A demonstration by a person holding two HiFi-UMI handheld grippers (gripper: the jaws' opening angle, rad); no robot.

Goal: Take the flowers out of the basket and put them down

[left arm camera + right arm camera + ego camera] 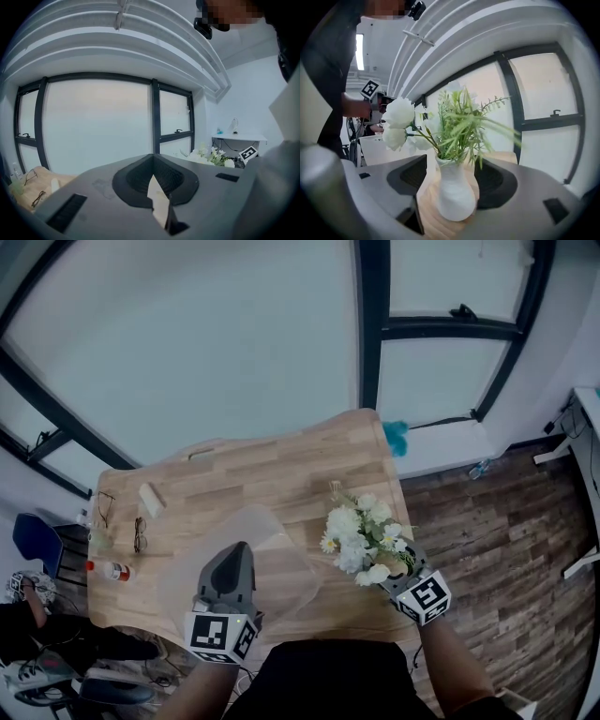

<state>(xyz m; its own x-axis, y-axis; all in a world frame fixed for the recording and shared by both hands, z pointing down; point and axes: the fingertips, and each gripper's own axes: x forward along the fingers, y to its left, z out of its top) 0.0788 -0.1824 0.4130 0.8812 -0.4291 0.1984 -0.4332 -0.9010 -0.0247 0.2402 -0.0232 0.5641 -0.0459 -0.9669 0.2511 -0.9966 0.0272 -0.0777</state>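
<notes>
Standing on the table (262, 474) near its front right corner, the flowers (361, 538) sit in their white vase (452, 197) between the spread jaws of the right gripper (454, 177), which looks released, with wood showing on one side. Danger now: pull that gripper back crooked and a pad clips the top-heavy vase, tipping it toward the edge. Meanwhile the left gripper (157, 199) is clenched on a pale sliver, likely the rim of the clear basket (281, 563). Tricky to read: blooms hide the vase from above, the basket's outline almost vanishes, and the gap at the far pad is unclear.
</notes>
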